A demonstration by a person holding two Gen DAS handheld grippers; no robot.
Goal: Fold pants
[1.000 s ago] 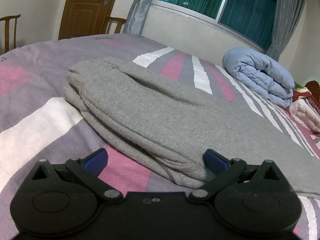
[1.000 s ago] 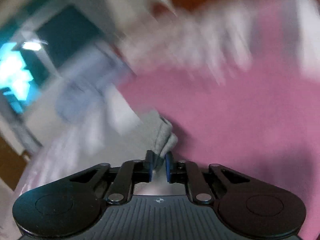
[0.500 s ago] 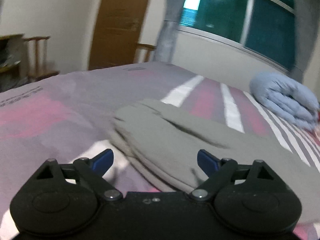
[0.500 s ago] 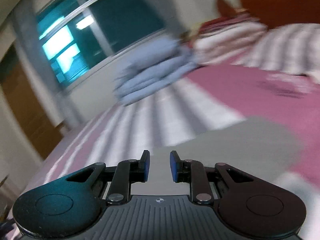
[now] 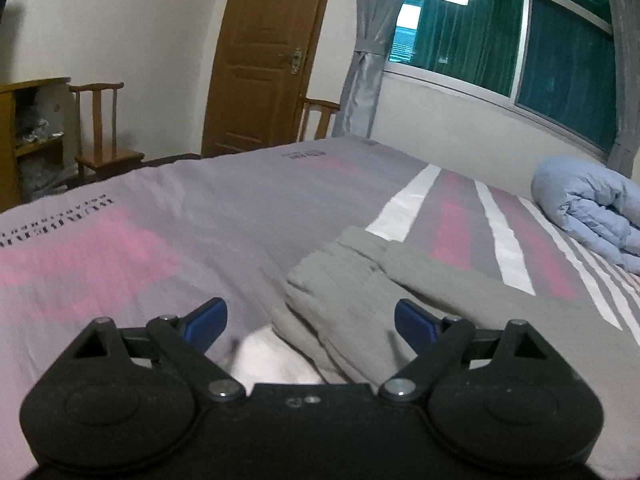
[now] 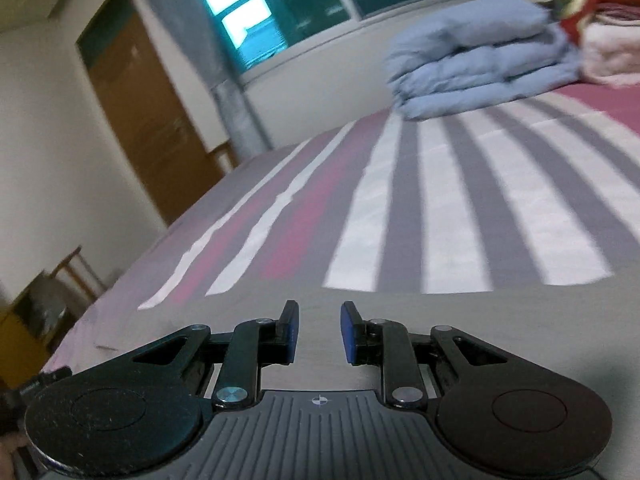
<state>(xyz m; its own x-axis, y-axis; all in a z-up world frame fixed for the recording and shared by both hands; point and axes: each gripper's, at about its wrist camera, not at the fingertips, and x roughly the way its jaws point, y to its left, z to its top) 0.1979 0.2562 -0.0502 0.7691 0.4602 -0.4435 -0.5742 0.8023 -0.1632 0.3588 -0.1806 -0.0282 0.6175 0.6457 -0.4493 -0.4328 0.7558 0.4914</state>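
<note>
Striped purple, pink and white bed (image 5: pixel 200 216) carries one folded blue quilt (image 5: pixel 588 208) by the window and one pair of grey pants (image 5: pixel 360 280), folded, near the front edge. Two wooden chairs (image 5: pixel 102 136) stand beyond. Left tongs (image 5: pixel 310 320) gape wide, holding nothing; right tongs (image 6: pixel 319 330) are partly open, empty, above the pants.

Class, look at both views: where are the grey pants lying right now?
The grey pants lie folded on the striped bed, just ahead of the open left claw, with the blue duvet farther right.
</note>
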